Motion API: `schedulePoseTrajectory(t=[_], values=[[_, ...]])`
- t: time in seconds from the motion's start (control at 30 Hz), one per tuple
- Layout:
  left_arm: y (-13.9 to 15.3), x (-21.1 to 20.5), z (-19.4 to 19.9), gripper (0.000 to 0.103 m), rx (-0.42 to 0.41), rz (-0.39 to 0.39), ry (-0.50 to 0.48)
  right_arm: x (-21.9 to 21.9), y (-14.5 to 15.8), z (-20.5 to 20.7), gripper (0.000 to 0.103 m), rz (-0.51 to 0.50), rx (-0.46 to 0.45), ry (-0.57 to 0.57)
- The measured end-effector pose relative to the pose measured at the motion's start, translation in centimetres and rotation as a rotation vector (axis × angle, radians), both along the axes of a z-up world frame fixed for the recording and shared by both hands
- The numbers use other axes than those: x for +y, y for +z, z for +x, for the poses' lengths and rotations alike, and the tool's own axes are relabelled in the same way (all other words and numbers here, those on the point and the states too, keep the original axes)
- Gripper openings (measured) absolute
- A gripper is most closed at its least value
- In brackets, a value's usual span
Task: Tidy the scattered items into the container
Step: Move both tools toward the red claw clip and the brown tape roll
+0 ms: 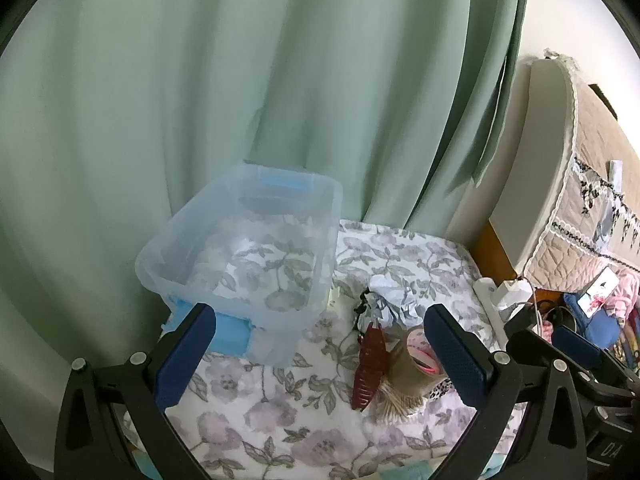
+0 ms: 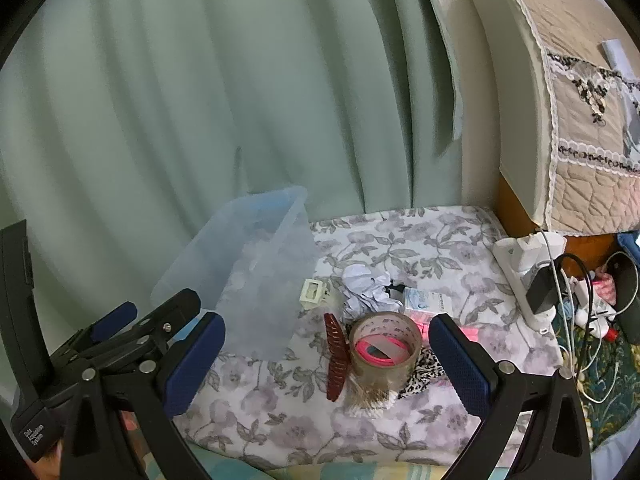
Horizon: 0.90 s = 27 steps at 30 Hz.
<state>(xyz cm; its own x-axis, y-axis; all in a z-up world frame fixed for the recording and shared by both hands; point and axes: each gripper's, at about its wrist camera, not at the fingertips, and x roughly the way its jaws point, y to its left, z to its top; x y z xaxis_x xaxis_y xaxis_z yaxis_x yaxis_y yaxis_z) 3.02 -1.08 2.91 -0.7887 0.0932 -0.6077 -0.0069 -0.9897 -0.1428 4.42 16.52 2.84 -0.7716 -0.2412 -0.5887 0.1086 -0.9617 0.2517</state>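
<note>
A clear plastic bin (image 1: 320, 216) with blue latches stands on the floral cloth at the left; it also shows in the right wrist view (image 2: 264, 280). Scattered items lie to its right: a roll of clear tape (image 2: 386, 350), a dark red hair clip (image 2: 336, 356), crumpled paper (image 2: 366, 286), a white clip (image 2: 312, 292), a small box (image 2: 426, 302), a leopard-print piece (image 2: 424, 372) and cotton swabs (image 2: 370, 400). My left gripper (image 1: 320, 356) is open and empty, near the bin's front. My right gripper (image 2: 328, 368) is open and empty, straddling the tape and hair clip.
A green curtain (image 1: 240, 80) hangs behind. A white power strip (image 2: 528, 280) with chargers and cables lies at the cloth's right edge. A covered appliance (image 2: 560, 120) stands at the right, with clutter below it.
</note>
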Motion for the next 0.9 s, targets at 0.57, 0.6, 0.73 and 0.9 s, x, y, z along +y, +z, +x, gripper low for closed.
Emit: schedulePoseTrajectory(t=[0.57, 0.6, 0.73, 0.9], values=[[-8.7, 5.6, -2.7, 0.103, -0.216, -0.022, -0.191, 5.2, -8.3, -1.7, 0.103, -0.025, -0.233, -0.057], [-9.0, 5.8, -2.8, 0.103, -0.224, -0.025, -0.199, 5.4, -8.8, -1.7, 0.103, -0.034, -0.241, -0.058], [-10.3, 6.4, -3.4, 0.103, -0.261, -0.041, -0.210, 6.4, -10.3, -2.0, 0.103, -0.061, -0.261, -0.061], [-11.5, 6.3, -4.0, 0.103, -0.284, -0.025, -0.196, 7.1, -11.1, -2.6, 0.103, -0.104, -0.258, -0.058]])
